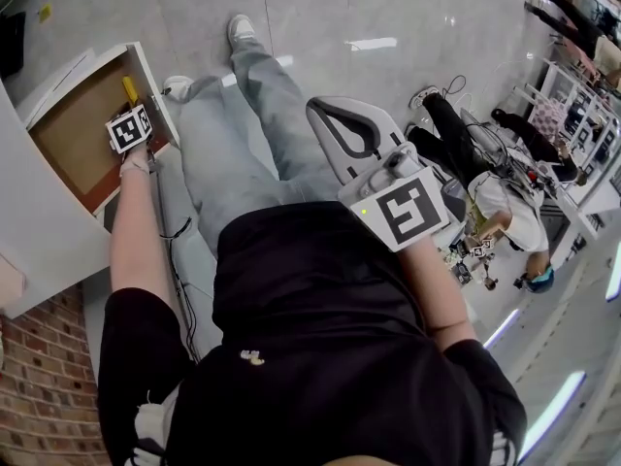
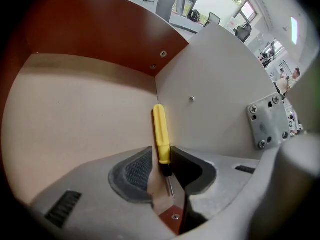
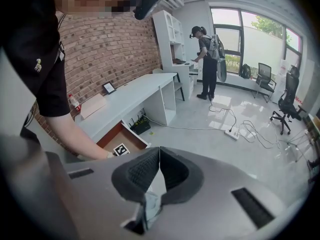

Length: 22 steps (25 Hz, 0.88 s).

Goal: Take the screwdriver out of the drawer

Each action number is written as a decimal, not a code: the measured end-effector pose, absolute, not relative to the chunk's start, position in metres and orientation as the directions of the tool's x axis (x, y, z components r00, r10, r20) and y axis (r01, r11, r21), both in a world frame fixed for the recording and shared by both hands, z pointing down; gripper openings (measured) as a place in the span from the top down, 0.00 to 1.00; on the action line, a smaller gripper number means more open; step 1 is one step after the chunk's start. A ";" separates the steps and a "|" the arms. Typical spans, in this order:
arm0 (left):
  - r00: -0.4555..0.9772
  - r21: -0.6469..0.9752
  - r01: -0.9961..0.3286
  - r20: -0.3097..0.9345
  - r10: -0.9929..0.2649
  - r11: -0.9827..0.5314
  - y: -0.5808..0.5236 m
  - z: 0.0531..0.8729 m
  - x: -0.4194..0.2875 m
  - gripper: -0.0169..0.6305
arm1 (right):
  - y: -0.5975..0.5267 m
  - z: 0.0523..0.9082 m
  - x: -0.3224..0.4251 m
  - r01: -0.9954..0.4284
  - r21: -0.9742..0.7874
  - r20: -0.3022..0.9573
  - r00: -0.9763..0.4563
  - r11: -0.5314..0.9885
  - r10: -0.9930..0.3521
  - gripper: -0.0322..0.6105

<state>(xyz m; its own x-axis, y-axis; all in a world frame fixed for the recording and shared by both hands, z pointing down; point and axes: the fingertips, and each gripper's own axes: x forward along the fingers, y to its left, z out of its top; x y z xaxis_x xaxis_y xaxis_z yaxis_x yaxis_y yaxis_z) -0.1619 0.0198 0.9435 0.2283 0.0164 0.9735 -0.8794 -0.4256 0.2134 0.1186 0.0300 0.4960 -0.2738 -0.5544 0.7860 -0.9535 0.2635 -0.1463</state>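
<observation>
Left gripper point(image 2: 161, 159) fingers clamp screwdriver point(image 2: 159, 129) at handle base, drawer point(image 2: 100, 39) corner; likely light, stiff, slick. Right gripper point(image 3: 158, 159) closed, empty.

Yellow handle, black collar on screwdriver point(image 2: 160, 134); drawer point(image 2: 75, 119) floor tan (walls reddish-brown).

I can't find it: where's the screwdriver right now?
In the left gripper view, the screwdriver sits between the left gripper's fingers, inside the drawer beside its pale side wall.
</observation>
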 end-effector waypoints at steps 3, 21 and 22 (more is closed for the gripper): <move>0.247 0.236 -0.875 0.969 0.028 -0.422 0.020 0.945 -0.162 0.82 | 0.029 0.497 0.115 -0.952 -0.148 0.784 -0.278 0.267 -0.555 0.93; 0.208 0.173 -0.883 0.977 -0.035 -0.437 0.019 0.938 -0.168 0.83 | 0.030 0.498 0.109 -0.952 -0.150 0.785 -0.279 0.267 -0.554 0.93; 0.213 0.180 -0.885 0.977 -0.030 -0.430 0.018 0.939 -0.166 0.83 | 0.030 0.498 0.109 -0.952 -0.150 0.786 -0.278 0.266 -0.552 0.93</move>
<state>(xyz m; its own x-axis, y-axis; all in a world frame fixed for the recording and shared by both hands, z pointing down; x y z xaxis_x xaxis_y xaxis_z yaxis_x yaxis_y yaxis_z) -0.1663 0.0180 0.9386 0.2131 -0.0301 0.9766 -0.8847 -0.4300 0.1798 0.1090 0.0298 0.4983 -0.2781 -0.5524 0.7858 -0.9522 0.2662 -0.1498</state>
